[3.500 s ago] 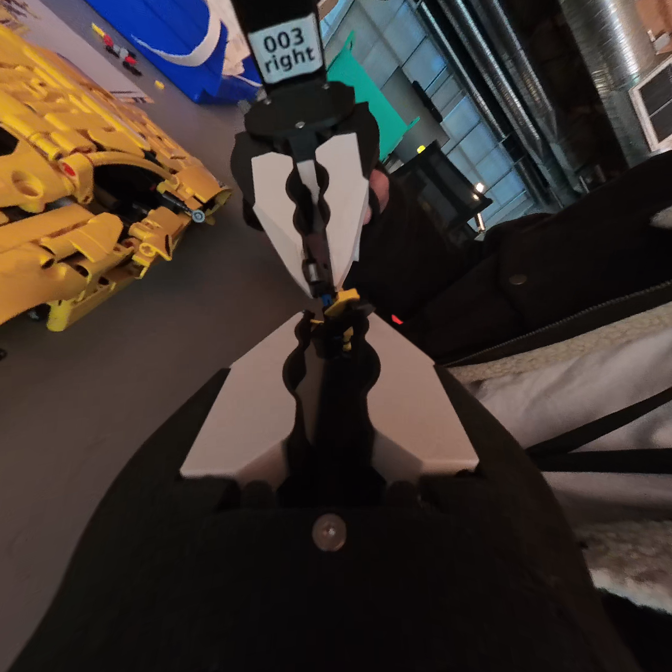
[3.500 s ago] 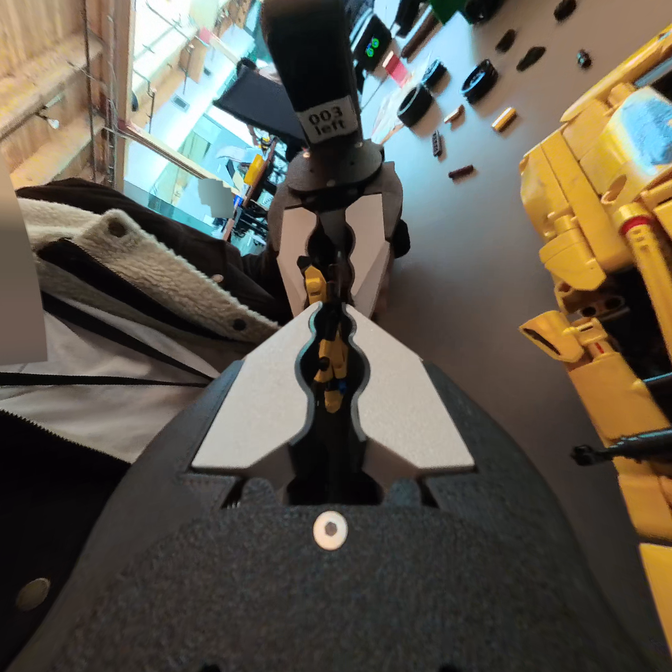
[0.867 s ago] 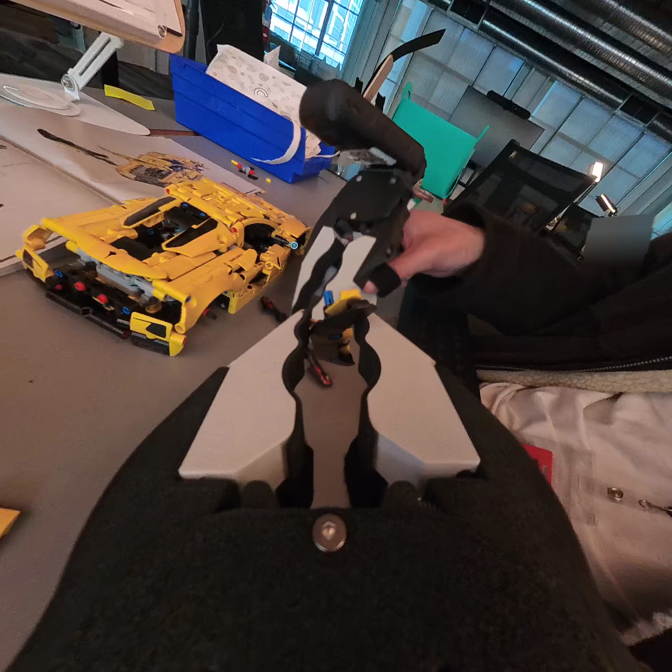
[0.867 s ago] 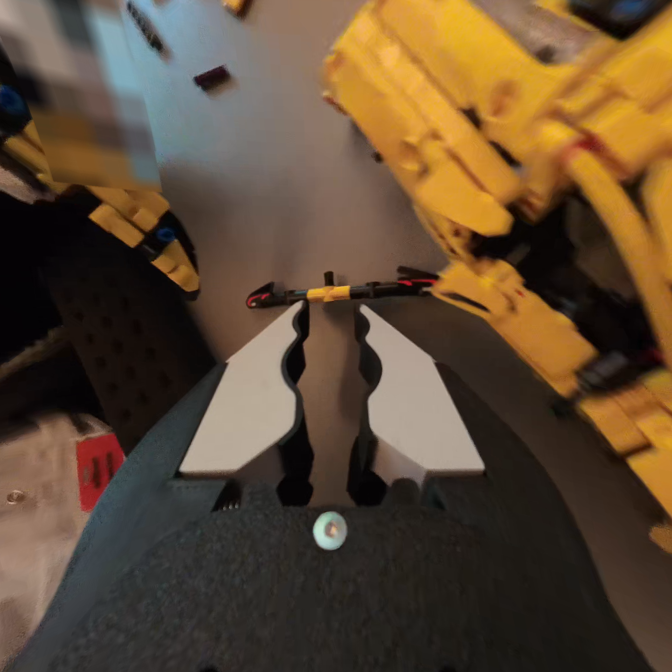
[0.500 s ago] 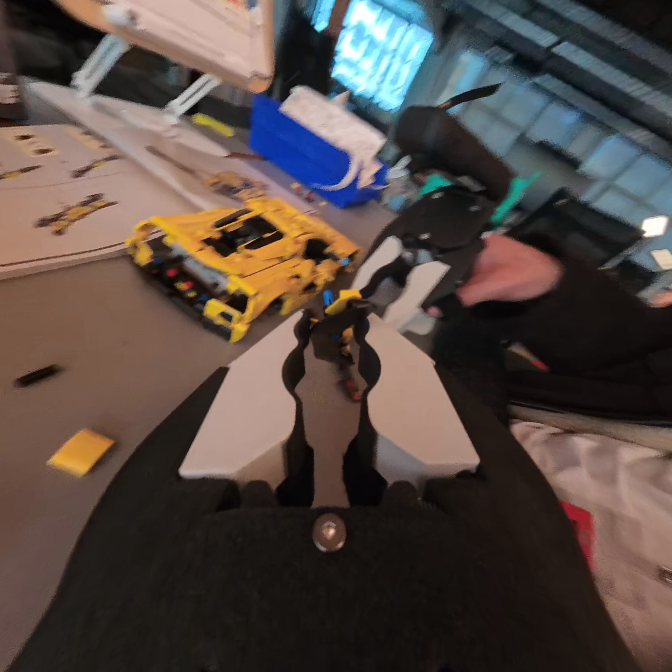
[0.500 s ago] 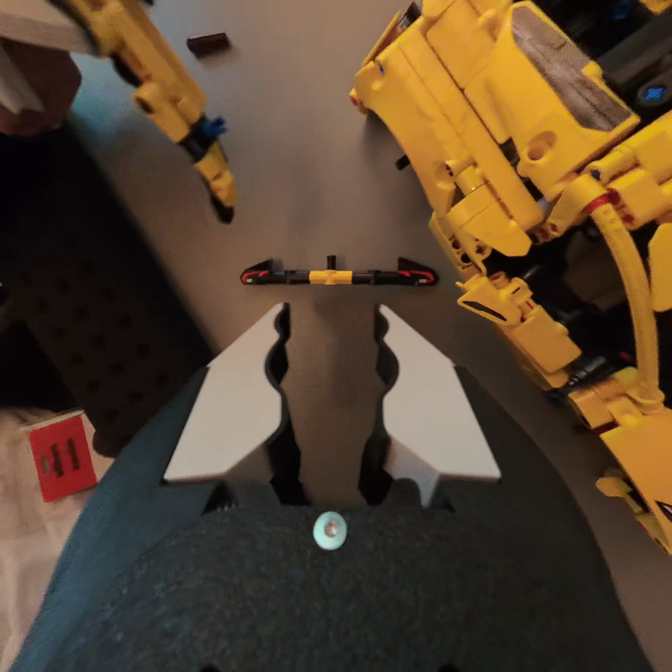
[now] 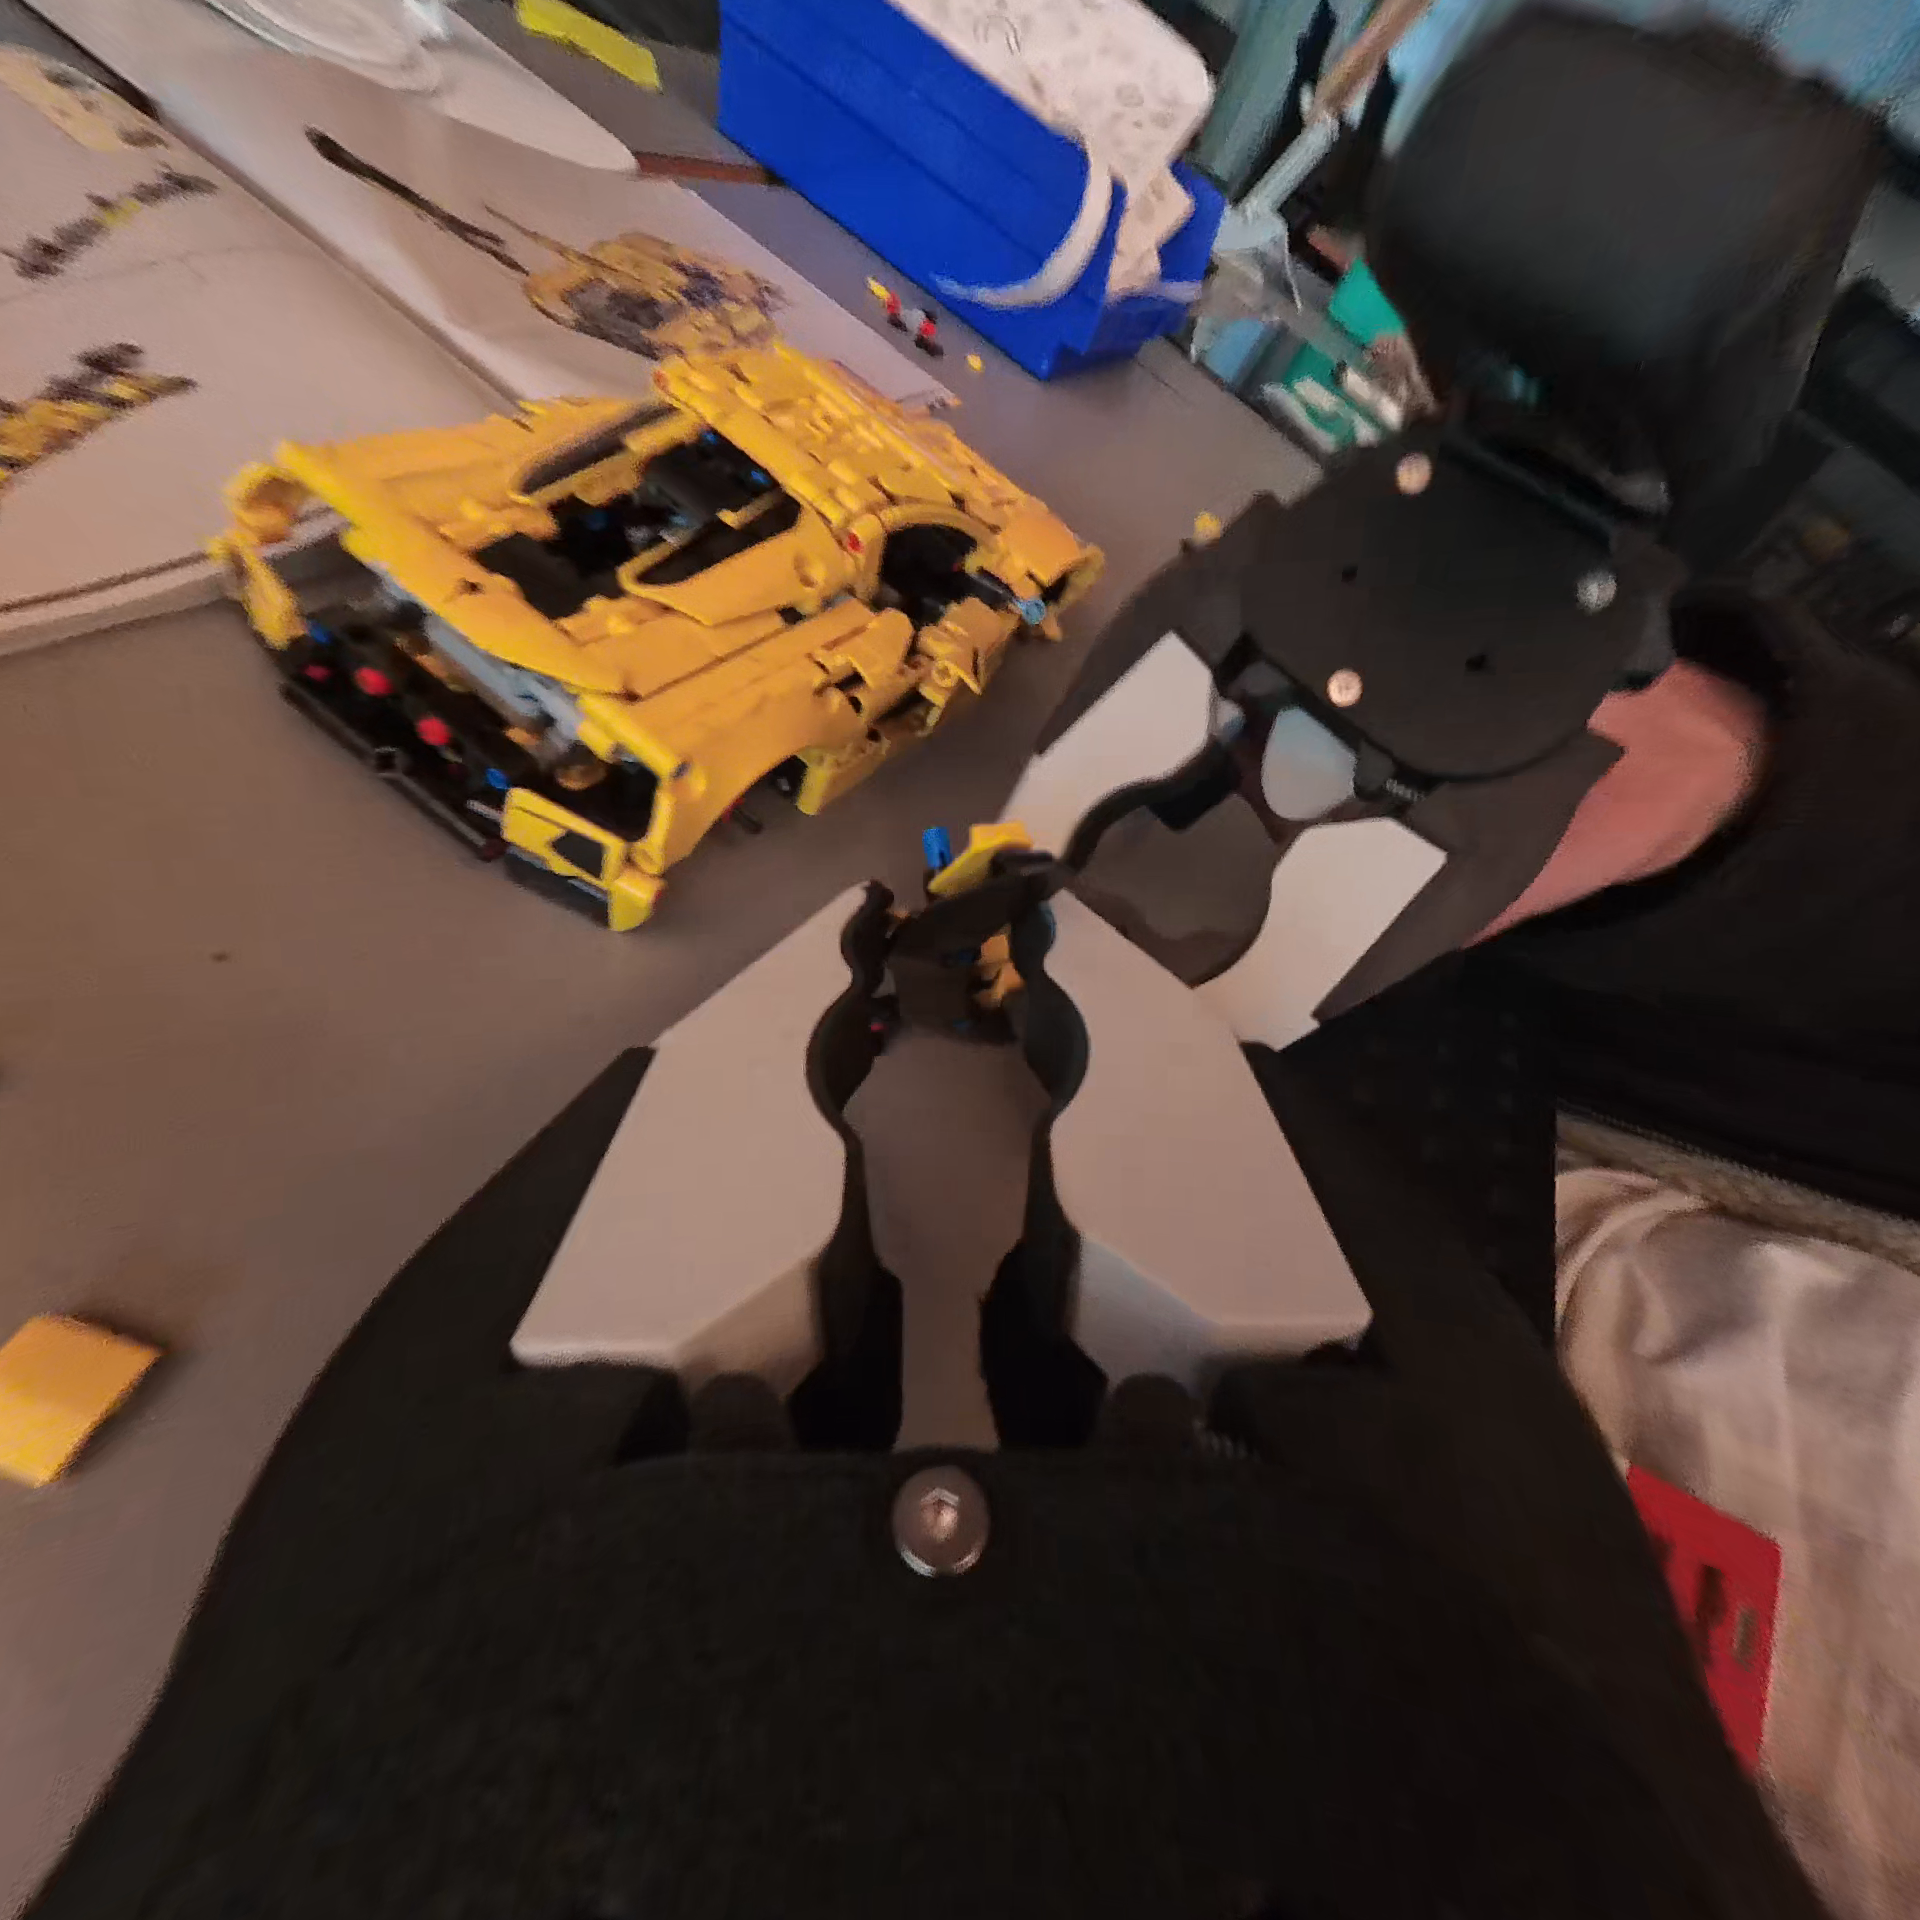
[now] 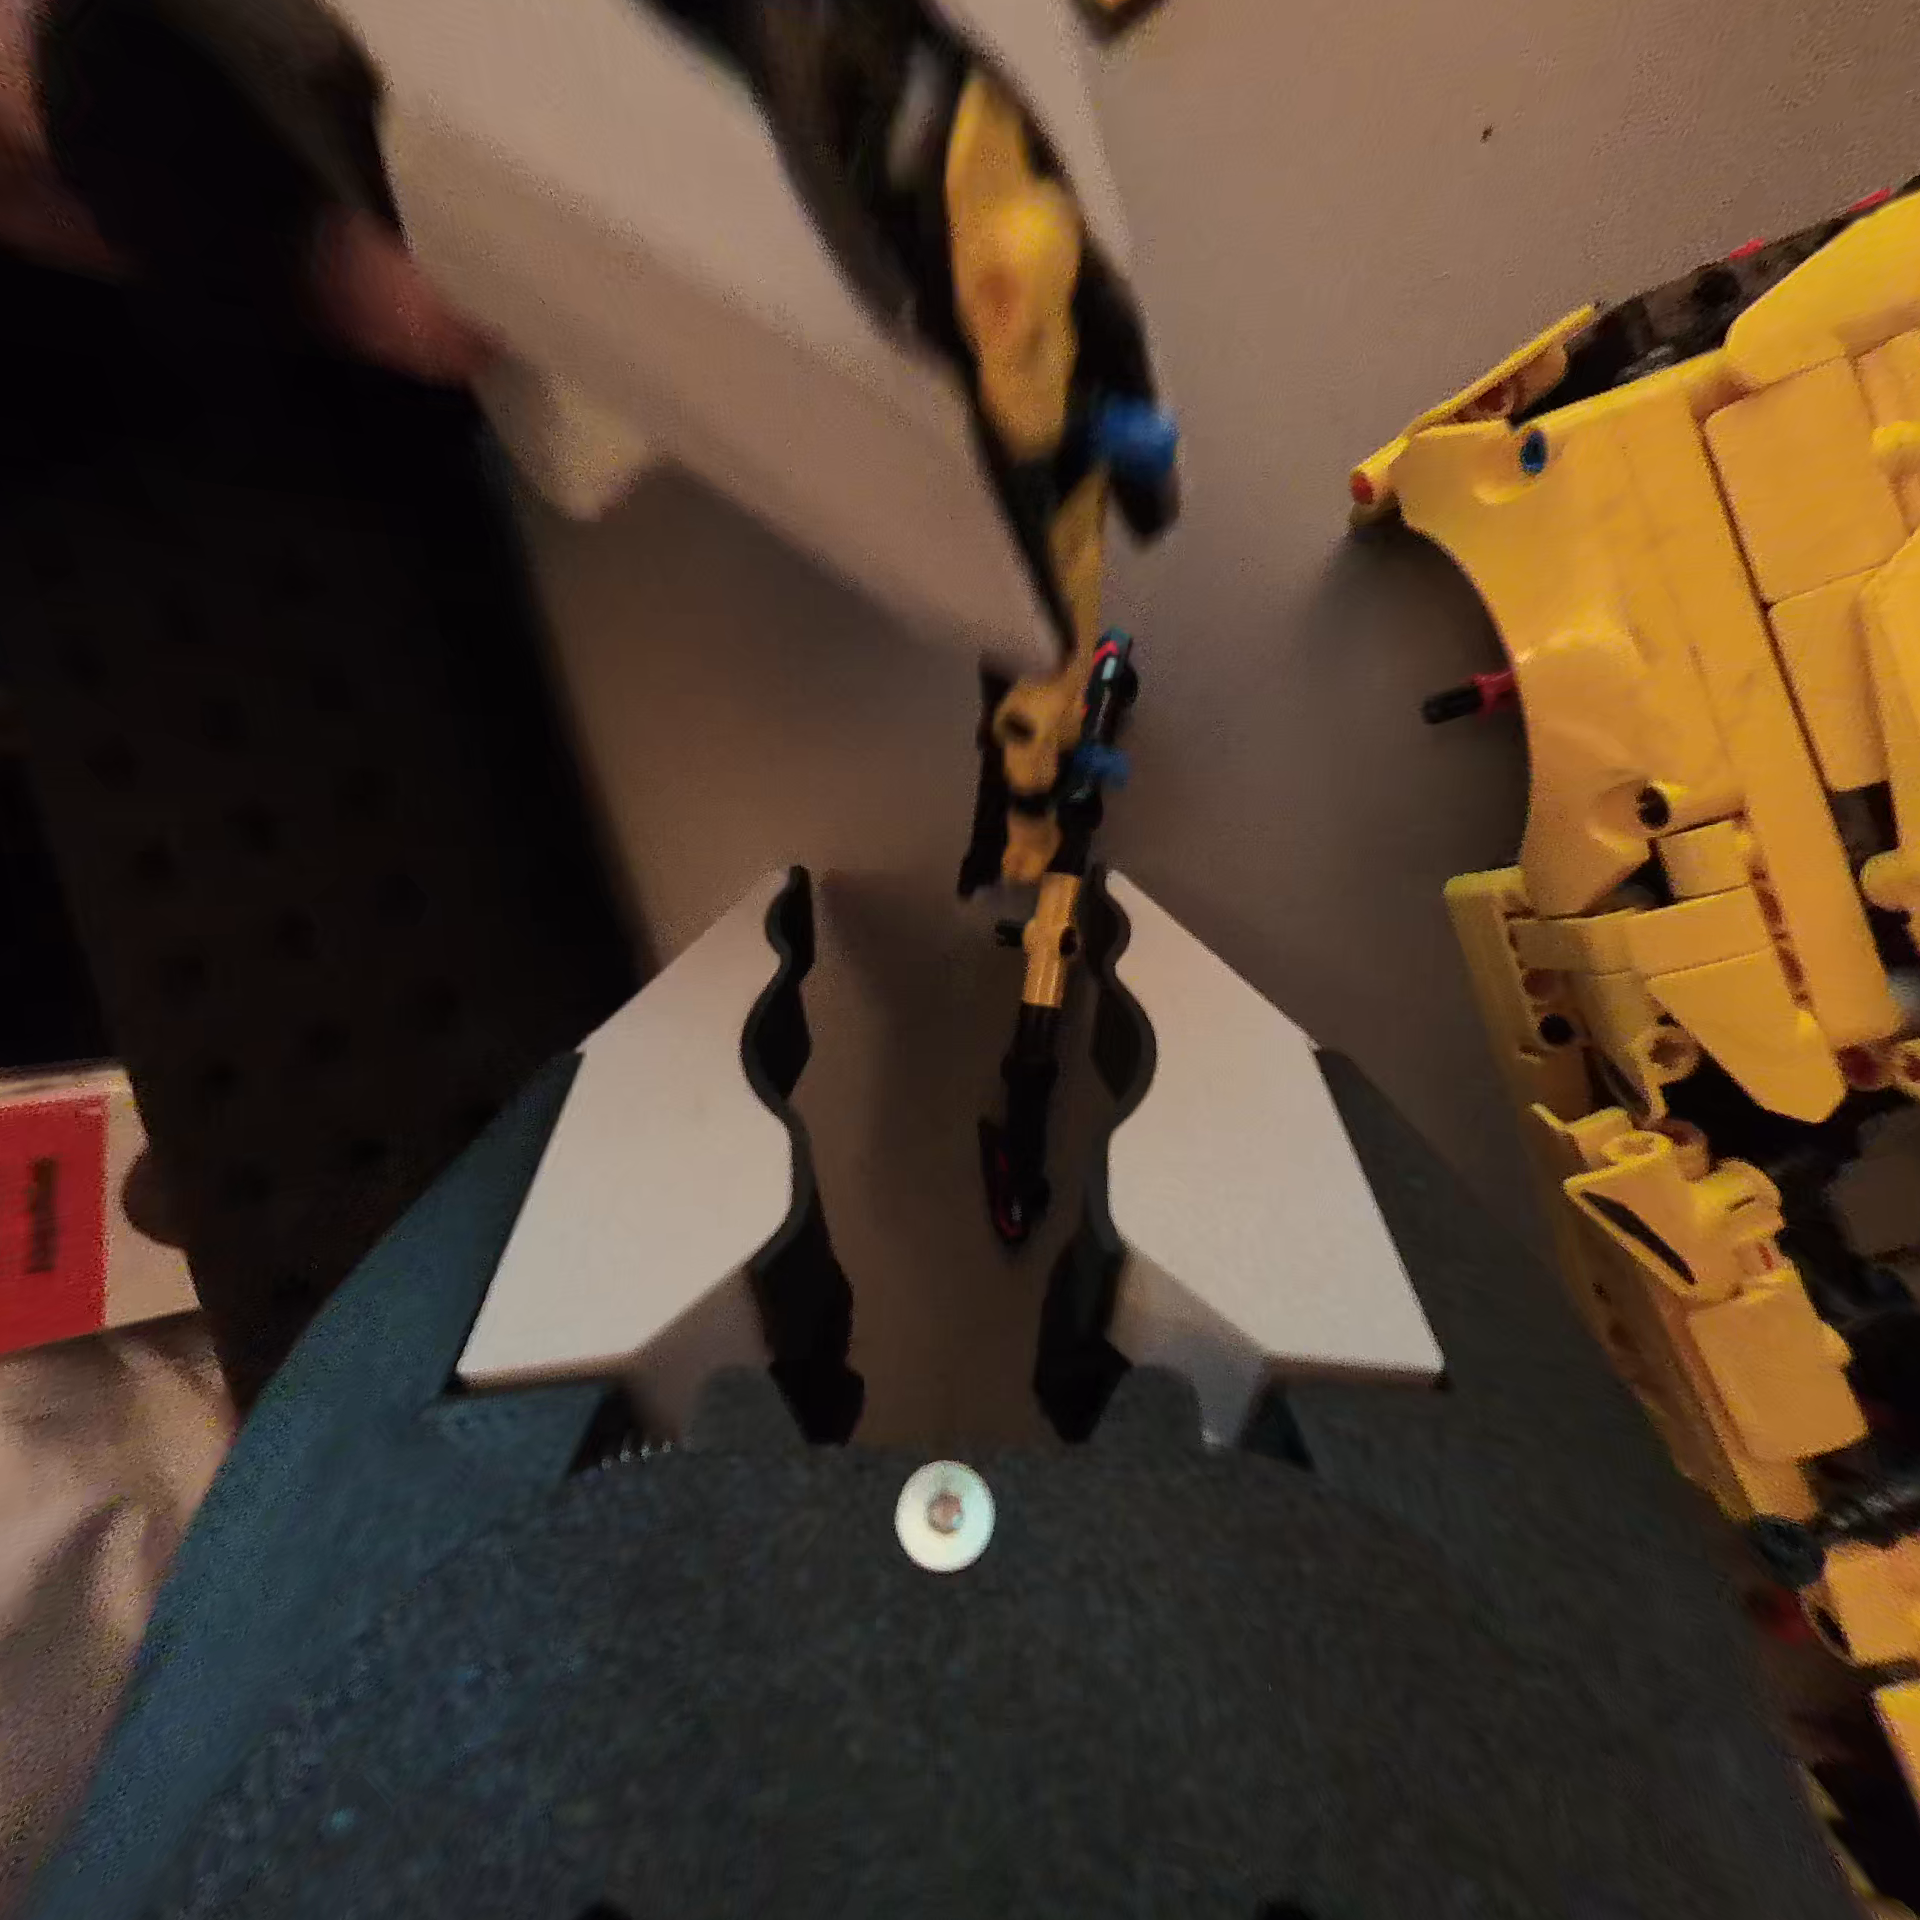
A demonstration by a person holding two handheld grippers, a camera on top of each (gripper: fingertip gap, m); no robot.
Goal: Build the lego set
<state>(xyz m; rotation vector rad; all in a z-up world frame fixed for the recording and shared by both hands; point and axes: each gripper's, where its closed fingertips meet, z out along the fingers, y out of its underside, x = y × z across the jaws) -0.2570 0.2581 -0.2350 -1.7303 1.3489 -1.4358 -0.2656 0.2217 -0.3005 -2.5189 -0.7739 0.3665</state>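
Note:
My left gripper (image 7: 956, 920) is shut on a small yellow and black lego sub-assembly (image 7: 977, 857) with blue pins, held above the table. That sub-assembly (image 8: 1013, 281) also shows in the right wrist view, blurred. My right gripper (image 8: 951, 904) is open and low over the table. A thin black rod (image 8: 1039, 1049) with a yellow connector and red-marked tips lies lengthwise between its fingers, close to the right finger. The big yellow lego car (image 7: 665, 613) stands on the grey table, just right of my right gripper (image 8: 1683, 831).
A blue bin (image 7: 935, 145) with a paper bag stands behind the car. Instruction sheets (image 7: 156, 343) lie at the back left. A loose yellow tile (image 7: 62, 1392) lies at the left. A person's dark jacket (image 7: 1714, 1039) fills the right. The left gripper's tips are roughly 7 cm from the right gripper's.
My right gripper has let go of the thin rod, opened wider, and turned so the rod now lies lengthwise between its fingers. My left gripper keeps its sub-assembly and has come closer over the rod.

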